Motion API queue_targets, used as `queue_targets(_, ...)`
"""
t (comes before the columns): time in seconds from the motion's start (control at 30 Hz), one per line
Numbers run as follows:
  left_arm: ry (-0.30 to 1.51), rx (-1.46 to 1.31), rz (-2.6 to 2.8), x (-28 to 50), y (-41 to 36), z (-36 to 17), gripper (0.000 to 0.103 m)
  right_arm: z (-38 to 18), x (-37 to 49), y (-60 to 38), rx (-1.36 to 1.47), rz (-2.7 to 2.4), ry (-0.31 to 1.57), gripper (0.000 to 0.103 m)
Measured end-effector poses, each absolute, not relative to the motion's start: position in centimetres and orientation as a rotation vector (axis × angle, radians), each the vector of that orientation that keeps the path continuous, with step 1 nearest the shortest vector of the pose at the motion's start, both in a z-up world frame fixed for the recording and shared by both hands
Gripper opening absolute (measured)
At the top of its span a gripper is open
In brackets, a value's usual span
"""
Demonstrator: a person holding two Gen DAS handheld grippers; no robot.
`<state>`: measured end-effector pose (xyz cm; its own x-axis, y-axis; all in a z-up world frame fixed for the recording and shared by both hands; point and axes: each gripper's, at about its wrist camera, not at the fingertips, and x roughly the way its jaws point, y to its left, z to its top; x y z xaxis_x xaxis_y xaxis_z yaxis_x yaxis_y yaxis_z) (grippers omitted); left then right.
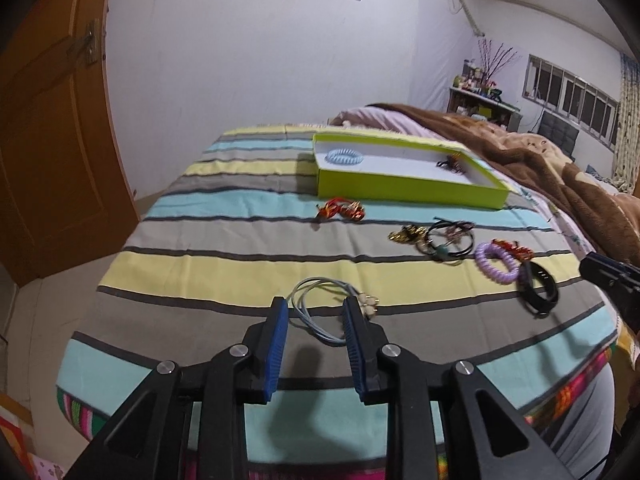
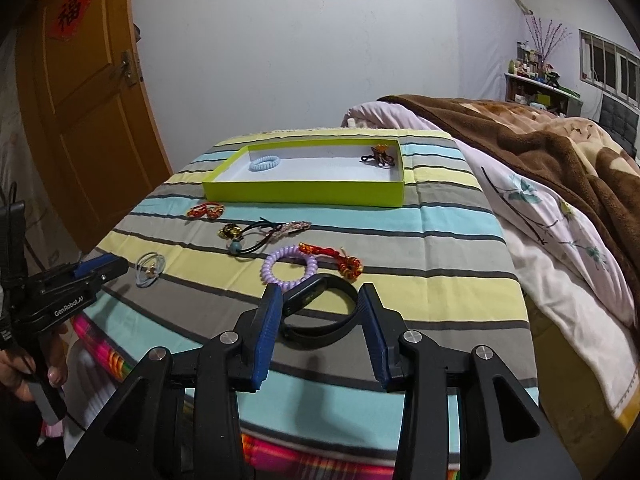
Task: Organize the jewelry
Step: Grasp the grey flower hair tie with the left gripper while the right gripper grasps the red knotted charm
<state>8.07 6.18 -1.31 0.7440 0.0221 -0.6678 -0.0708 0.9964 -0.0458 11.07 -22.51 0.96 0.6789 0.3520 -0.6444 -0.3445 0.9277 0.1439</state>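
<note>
A light blue hair tie with pearl beads lies on the striped cloth between the blue pads of my left gripper, which stands open around it. My right gripper is open too, its fingers on either side of a black wristband that rests on the cloth. The green box at the back holds a blue spiral tie and a dark tie with an orange charm. In the right wrist view the left gripper sits beside the light blue tie.
Loose on the cloth are a red knot, black ties with a gold charm, a purple spiral tie and a red cord. A brown blanket lies to the right, a wooden door to the left.
</note>
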Motion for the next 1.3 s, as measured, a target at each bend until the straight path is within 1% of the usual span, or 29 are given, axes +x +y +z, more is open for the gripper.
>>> queue_targets(0.23, 0.799, -0.079, 0.083, 10.5, 7.0, -3.2, 0.028, 0.0, 13.5, -22.6, 0.015, 0.364, 0.764, 0.040)
queue_targets(0.67, 0.801, -0.012, 0.122, 11.7, 5.9, -3.5, 0.028, -2.0, 18.9, -22.9, 0.017, 0.398, 0.875, 0.040)
queue_targets(0.73, 0.802, -0.009, 0.120, 11.7, 5.8, -3.5, 0.025, -2.4, 19.3, -22.6, 0.004, 0.417, 0.897, 0.036)
queue_targets(0.8, 0.803, -0.003, 0.116, 11.8, 5.7, -3.5, 0.022, -2.7, 19.7, -22.4, -0.008, 0.433, 0.920, 0.024)
queue_targets(0.83, 0.803, 0.001, 0.113, 11.9, 5.6, -3.5, 0.019, -2.8, 19.9, -22.3, -0.011, 0.437, 0.925, 0.022)
queue_targets(0.9, 0.804, 0.009, 0.107, 12.0, 5.4, -3.5, 0.015, -2.9, 20.1, -22.0, -0.029, 0.442, 0.938, 0.014)
queue_targets(0.97, 0.805, 0.017, 0.098, 12.2, 5.2, -3.5, 0.010, -2.9, 20.0, -21.7, -0.044, 0.445, 0.939, 0.012)
queue_targets(1.03, 0.805, 0.025, 0.088, 12.2, 5.0, -3.5, 0.003, -2.8, 19.8, -21.6, -0.060, 0.447, 0.933, 0.009)
queue_targets(1.3, 0.802, -0.055, 0.040, 12.0, 5.9, -3.3, 0.001, -2.2, 18.9, -22.2, -0.030, 0.425, 0.906, 0.008)
